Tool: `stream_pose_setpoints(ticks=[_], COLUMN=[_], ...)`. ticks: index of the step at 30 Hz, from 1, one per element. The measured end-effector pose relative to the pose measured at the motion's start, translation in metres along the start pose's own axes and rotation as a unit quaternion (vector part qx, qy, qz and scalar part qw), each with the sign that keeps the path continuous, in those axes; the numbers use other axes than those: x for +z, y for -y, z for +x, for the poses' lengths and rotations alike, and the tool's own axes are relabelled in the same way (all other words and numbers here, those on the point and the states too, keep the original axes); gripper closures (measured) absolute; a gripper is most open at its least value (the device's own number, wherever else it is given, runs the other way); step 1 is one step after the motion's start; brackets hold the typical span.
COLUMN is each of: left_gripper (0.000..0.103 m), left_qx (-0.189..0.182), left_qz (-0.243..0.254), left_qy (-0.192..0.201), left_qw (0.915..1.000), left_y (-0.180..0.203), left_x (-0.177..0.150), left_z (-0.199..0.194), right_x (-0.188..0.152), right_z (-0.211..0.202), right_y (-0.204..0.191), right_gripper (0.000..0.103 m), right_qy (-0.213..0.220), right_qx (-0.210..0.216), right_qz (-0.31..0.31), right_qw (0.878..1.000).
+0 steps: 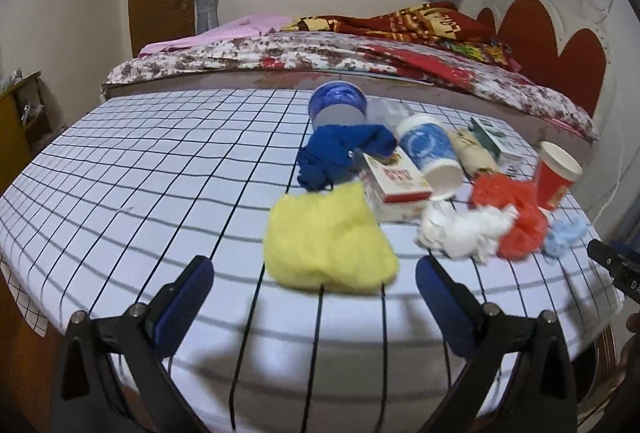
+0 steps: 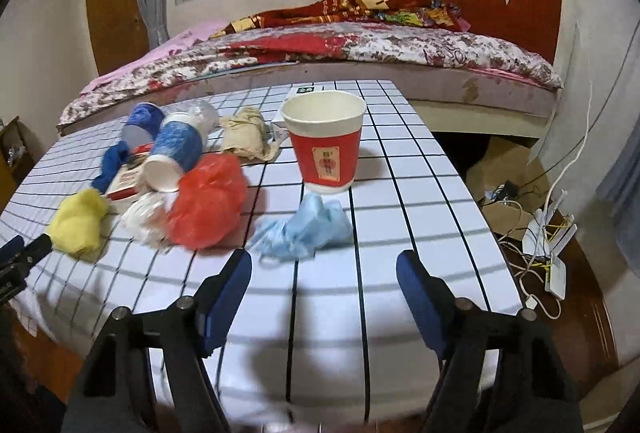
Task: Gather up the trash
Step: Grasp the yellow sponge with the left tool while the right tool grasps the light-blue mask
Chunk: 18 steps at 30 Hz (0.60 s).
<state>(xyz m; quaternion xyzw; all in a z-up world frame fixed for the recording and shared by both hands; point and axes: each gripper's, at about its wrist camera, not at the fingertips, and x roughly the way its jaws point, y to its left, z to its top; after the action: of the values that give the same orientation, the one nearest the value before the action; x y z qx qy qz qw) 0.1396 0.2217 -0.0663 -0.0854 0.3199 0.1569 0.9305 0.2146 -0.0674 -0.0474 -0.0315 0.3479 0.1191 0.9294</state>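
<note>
On the desk [image 2: 400, 169]: three paper cups, one red [image 2: 326, 149] and upright, two blue [image 2: 174, 153] [image 2: 140, 123] lying down; two small boxes [image 1: 394, 183] [image 1: 494, 139]; six crumpled wads, yellow [image 1: 326, 245], white [image 1: 460, 229], orange-red [image 2: 208, 205], pale blue [image 2: 304, 229], dark blue [image 1: 340, 153], beige [image 2: 246, 137].

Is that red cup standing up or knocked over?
Upright: the red cup stands on its base, its open rim facing up. The blue cup lies tipped.

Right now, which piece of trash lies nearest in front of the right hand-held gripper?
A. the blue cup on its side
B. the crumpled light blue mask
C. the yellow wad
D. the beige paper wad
B: the crumpled light blue mask lies just ahead of the open right hand-held gripper, before the upright red cup.
</note>
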Motion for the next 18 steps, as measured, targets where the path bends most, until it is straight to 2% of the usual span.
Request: stream_pose_setpoints(ticks=[4,7,9,11,13,14,17,18], left_gripper=[0.014,0.024,0.031,0.049,0.056,0.062,0.068,0.068], left_qx=[-0.005,-0.006,-0.007,-0.018,-0.031,-0.036,-0.055,-0.061], left_qz=[0.004,0.009,0.011,0.008,0.007,0.01,0.013,0.013], left_qy=[-0.02,-0.039,-0.047,-0.051,-0.047,-0.044,-0.034,-0.03], left_qw=[0.9998,0.9992,0.9988,0.9985,0.9984,0.9983,0.9978,0.9976], left_y=[0.003,0.006,0.006,0.004,0.004,0.006,0.008,0.009], left_x=[0.007,0.006,0.003,0.0,-0.002,-0.002,-0.001,0.0], left_z=[0.026,0.039,0.042,0.043,0.042,0.04,0.032,0.029], right_x=[0.012,0.012,0.011,0.009,0.007,0.005,0.004,0.005], right_z=[0.03,0.045,0.048,0.046,0.044,0.043,0.042,0.041], right_y=[0.0,-0.001,-0.001,-0.002,-0.005,-0.008,-0.01,-0.011], right_gripper=[0.034,0.047,0.05,0.061,0.069,0.078,0.095,0.096], right_qy=[-0.021,-0.044,-0.046,-0.045,-0.045,-0.045,-0.044,-0.041], right_qx=[0.006,0.014,0.026,0.032,0.037,0.042,0.062,0.067], right_qz=[0.006,0.006,0.008,0.002,-0.009,-0.015,-0.021,-0.021], right_qw=[1.0,0.999,0.999,0.998,0.998,0.998,0.997,0.997])
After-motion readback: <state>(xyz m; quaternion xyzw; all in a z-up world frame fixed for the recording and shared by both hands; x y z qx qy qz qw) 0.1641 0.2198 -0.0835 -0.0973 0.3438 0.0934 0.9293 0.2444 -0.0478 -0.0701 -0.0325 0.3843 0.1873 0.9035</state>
